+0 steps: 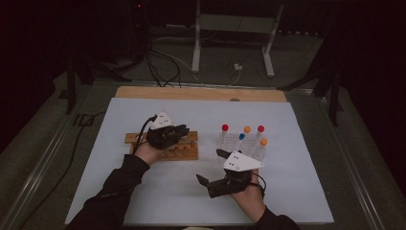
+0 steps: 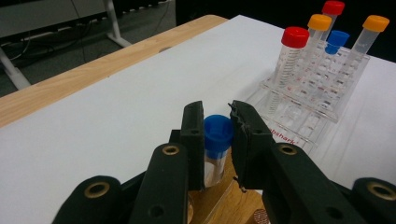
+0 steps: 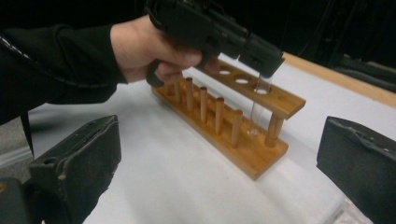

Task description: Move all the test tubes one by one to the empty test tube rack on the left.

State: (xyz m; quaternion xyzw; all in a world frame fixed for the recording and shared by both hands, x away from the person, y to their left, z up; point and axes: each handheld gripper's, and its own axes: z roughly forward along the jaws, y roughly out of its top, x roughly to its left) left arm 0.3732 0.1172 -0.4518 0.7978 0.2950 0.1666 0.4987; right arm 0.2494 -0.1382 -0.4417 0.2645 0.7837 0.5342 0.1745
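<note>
- The left gripper [image 2: 217,122] is clenched on a blue-capped tube [image 2: 215,148], low in the middle of the left gripper view.
- In the right gripper view the tube [image 3: 258,105] stands upright in an end hole of the wooden rack [image 3: 243,135], right of center.
- The right gripper [image 1: 212,166], released with jaws wide, sits at lower center of the high view, holding nothing.

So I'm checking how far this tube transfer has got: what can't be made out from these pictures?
- Blue-capped tube: its lower end is hidden by the left gripper in that gripper's view; in the right gripper view, whether it rests on the wooden rack base is unclear.
- Clear rack: the tubes' contents are too small and dim in the high view.
- Printed label: cut off by a jaw in the left gripper view.
</note>
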